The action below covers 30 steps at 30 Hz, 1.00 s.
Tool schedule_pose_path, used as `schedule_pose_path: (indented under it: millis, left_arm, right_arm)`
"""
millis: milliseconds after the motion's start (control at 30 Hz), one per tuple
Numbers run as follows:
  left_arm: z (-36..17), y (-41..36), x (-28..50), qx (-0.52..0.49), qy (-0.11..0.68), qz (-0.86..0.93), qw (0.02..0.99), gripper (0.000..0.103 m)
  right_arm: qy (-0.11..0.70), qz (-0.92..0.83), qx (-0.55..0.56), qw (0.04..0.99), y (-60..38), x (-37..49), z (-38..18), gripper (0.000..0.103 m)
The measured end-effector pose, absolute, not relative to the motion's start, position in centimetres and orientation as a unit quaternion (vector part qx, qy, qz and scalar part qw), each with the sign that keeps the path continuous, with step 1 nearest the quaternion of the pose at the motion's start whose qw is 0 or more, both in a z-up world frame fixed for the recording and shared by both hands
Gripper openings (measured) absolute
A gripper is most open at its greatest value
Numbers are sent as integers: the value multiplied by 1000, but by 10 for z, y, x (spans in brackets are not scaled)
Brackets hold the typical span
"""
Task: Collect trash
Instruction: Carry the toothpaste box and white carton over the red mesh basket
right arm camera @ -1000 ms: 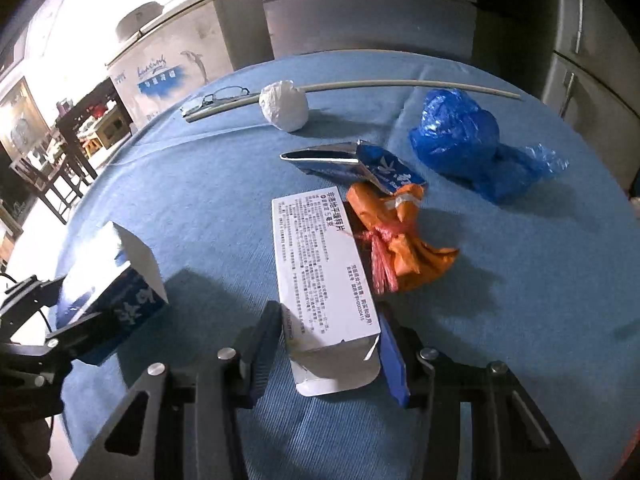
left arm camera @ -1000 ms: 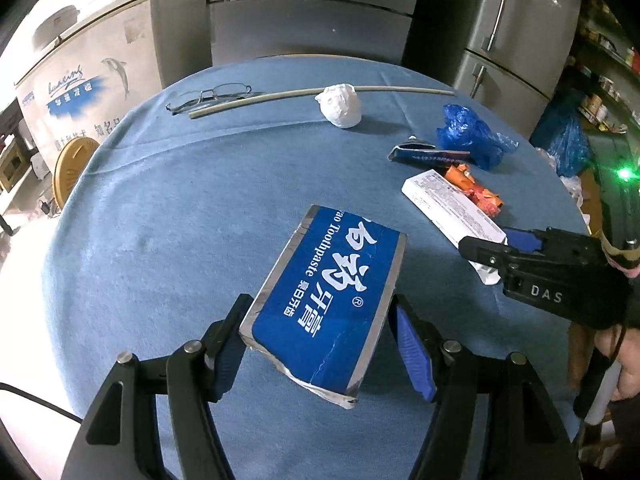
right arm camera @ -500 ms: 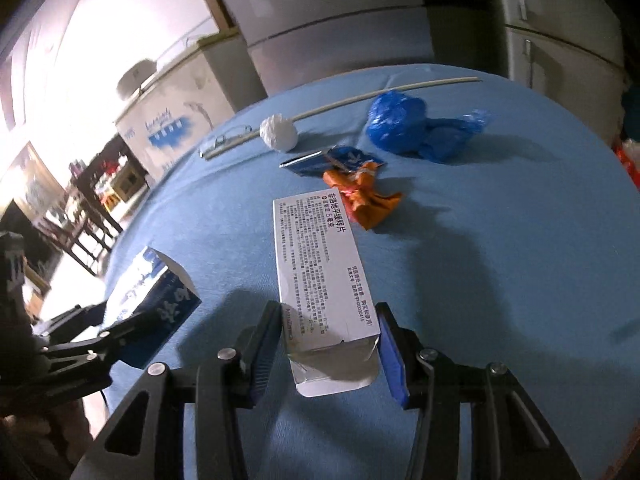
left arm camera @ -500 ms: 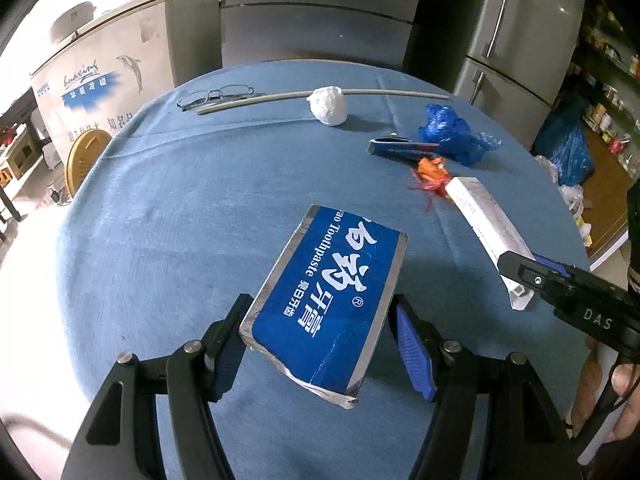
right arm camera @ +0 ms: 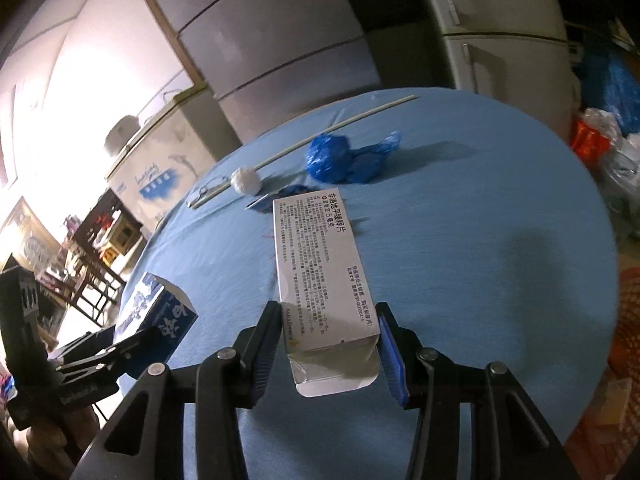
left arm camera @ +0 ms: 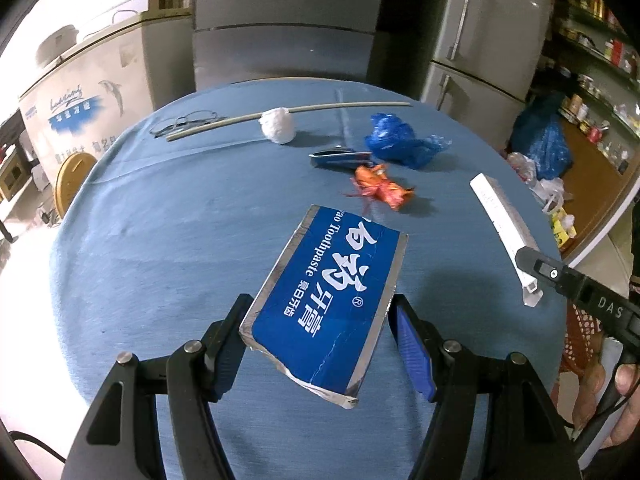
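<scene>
The blue toothpaste box (left arm camera: 326,308) is clamped in the left hand-held gripper (left arm camera: 320,344), long axis angled away over the bench (left arm camera: 168,240). The white medicine box (right arm camera: 322,276) is pinched lengthwise by the right hand-held gripper (right arm camera: 326,354), tilted downward above the bench's near edge.

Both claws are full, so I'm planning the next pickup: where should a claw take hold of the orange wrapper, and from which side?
Grip the orange wrapper across its crumpled middle, coming down from above. It lies low and loose on the tablecloth, with thin twisted ends that would likely slip. Approach from the near side: the flattened blue carton and the blue bag sit close behind it.
</scene>
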<state>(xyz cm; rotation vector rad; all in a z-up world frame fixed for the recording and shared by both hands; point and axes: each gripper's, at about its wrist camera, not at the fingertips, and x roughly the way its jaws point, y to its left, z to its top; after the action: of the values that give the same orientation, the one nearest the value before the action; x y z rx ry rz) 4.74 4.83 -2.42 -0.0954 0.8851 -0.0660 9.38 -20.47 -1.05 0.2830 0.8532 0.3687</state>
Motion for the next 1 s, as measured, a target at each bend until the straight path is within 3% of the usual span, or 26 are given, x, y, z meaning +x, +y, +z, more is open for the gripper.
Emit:
schedule_pose_path:
  millis: [533, 1000]
  left_arm:
    - [-12, -37, 68, -1, 419, -108, 901, 70]
    - [-9, -169, 72, 71, 417, -210, 881, 70]
  right_arm:
    - [384, 75, 205, 897, -311, 65, -8, 50]
    - [373, -53, 261, 889, -439, 19, -29, 50]
